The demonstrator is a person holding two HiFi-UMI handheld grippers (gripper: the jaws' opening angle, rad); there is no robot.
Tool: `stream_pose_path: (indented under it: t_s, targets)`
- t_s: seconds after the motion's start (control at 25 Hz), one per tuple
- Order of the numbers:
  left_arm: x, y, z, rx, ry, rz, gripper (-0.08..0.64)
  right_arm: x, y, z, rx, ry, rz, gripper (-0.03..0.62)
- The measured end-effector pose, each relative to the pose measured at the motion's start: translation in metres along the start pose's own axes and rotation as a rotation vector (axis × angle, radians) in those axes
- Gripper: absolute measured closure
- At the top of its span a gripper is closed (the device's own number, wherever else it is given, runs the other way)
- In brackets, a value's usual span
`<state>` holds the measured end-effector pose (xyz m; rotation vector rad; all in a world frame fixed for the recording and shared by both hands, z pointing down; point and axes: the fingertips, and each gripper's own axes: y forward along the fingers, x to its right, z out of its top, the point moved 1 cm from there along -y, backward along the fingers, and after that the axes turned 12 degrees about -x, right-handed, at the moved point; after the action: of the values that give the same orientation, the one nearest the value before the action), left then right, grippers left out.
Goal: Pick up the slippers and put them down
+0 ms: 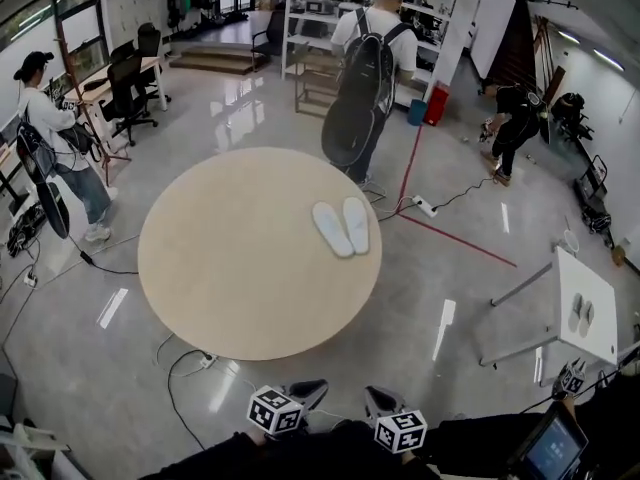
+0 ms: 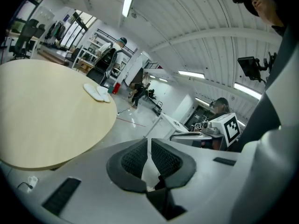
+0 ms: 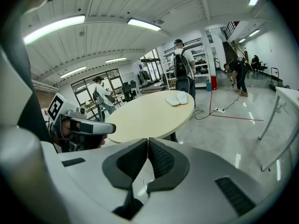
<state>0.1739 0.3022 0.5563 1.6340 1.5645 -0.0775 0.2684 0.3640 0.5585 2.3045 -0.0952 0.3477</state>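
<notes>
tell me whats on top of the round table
A pair of white slippers lies side by side near the far right edge of the round table; nothing else shows. The tabletop under them is covered.

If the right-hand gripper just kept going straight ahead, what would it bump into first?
Most likely the near rim of the round table, well before the slippers on its far side. The right gripper, shut and empty, sits low, so it might pass under.

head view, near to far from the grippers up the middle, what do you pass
Left gripper and right gripper side by side → round beige table → pair of white slippers on its far part → standing person with black backpack → white shelving unit
</notes>
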Motion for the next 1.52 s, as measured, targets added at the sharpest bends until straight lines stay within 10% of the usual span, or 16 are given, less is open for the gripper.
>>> stream_pose_path:
  t_s: [0.56,1.32,1.52]
  targets:
    - [-0.049,0.044,0.102,0.042,-0.065,0.174,0.535,0.082,0.057,0.1,0.017,-0.047,0.146,0.572]
    - [-0.126,0.114,0.215,0.145,-0.151,0.401,0.531,0.227,0.103,0.188,0.086,0.037,0.137,0.571]
    - [-0.179,0.13,0.238,0.138,-0.193,0.393,0.306,0.25,0.139,0.222,0.081,0.074,0.076,0.529]
